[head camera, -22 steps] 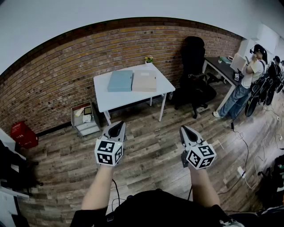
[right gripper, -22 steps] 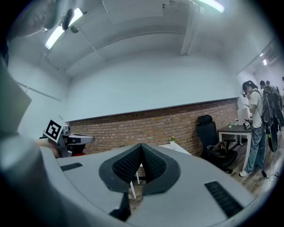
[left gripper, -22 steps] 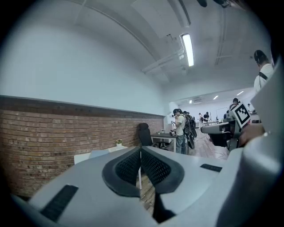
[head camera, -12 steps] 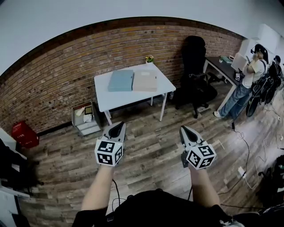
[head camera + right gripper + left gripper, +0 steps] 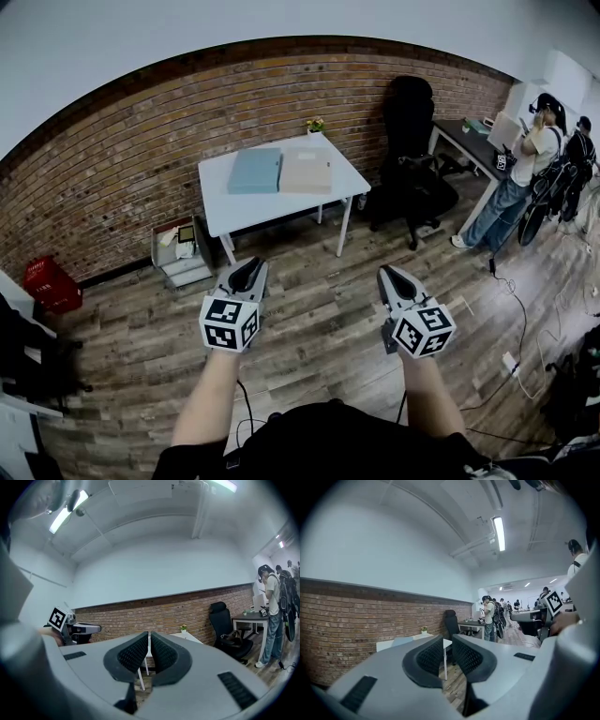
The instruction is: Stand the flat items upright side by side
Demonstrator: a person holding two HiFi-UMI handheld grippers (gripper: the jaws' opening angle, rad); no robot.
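Bearing square black-and-white markers (image 5: 223, 313): left gripper (image 5: 248, 266), right gripper (image 5: 386, 273)

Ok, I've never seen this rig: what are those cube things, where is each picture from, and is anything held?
No robot here: a person holds a clamp in each hand, the left gripper and the right gripper; the patterned cubes belong to them. The wide picture comes from a camera on the person's head. The other two come from cameras riding on each gripper, looking along its jaws. Both are shut and empty. A white table carries a blue flat item and a beige flat item, lying flat side by side.
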